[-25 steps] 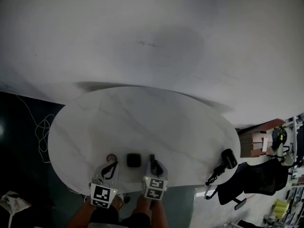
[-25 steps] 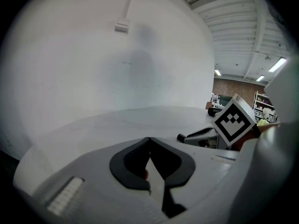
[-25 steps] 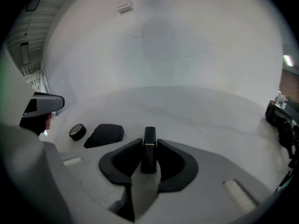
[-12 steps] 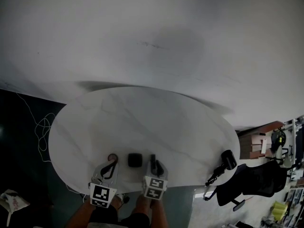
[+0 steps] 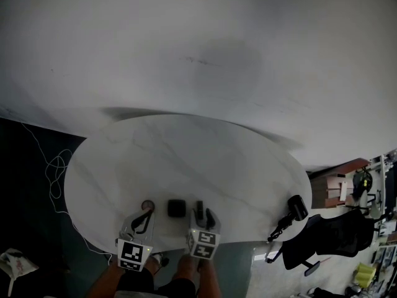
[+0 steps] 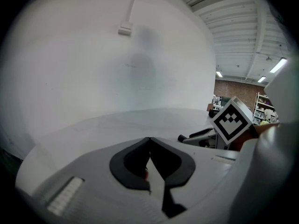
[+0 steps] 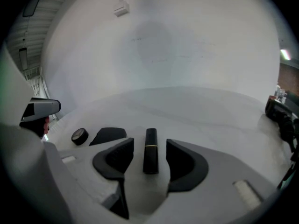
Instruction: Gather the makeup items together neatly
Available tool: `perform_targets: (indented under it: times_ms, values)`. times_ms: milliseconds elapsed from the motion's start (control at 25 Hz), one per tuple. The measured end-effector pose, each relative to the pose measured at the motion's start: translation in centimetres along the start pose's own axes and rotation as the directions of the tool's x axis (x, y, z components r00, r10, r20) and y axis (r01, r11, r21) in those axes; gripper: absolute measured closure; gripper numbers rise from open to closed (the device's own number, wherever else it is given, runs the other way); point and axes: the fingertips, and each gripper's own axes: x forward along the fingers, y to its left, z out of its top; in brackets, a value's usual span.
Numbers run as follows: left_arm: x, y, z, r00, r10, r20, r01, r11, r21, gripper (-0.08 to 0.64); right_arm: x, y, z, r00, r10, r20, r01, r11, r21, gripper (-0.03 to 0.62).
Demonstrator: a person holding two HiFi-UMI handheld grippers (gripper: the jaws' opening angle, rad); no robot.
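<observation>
Right gripper view: looking along the right gripper, partly open, having just been widening. Set astride a black lipstick with a gold band, lying flat on the white table and pointing to the far side, with pads clear of it on both sides. Just left of the lipstick, a square black compact; further left, a small round pot. From the head view, one short row by the table's near edge: pot, compact, lipstick, left to right, close together yet apart. Left gripper closed, tips meeting, just on the near side of the pot. At the table's right edge, a black gadget on an arm.
</observation>
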Motion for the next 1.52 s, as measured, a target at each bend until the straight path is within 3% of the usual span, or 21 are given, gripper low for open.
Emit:
perform_targets:
  times_ms: [520,920,1240,1520]
  values:
    - [-3.3,0.5,4.7,0.995,0.007,0.104,-0.009,1.000,0.017,0.550,-5.0,1.7,5.4,0.994,0.009,0.113,-0.003,0.999,-0.049,0.371]
    - [-7.3,0.2,10.1,0.979,0.015,0.202,-0.025,0.999,0.048,0.551,-11.8,3.3,10.7,0.968,0.031,0.250,-0.003,0.994,-0.113,0.374]
    - [-10.4,-1.3,13.4,0.965,0.029,0.260,-0.048,0.997,0.068,0.551,-17.8,4.2,14.0,0.926,0.077,0.369,-0.009,0.983,-0.183,0.448]
    - [-14.2,-4.0,14.9,0.953,0.060,0.297,-0.088,0.993,0.082,0.551,-23.3,4.4,14.5,0.889,0.122,0.442,-0.018,0.972,-0.234,0.500]
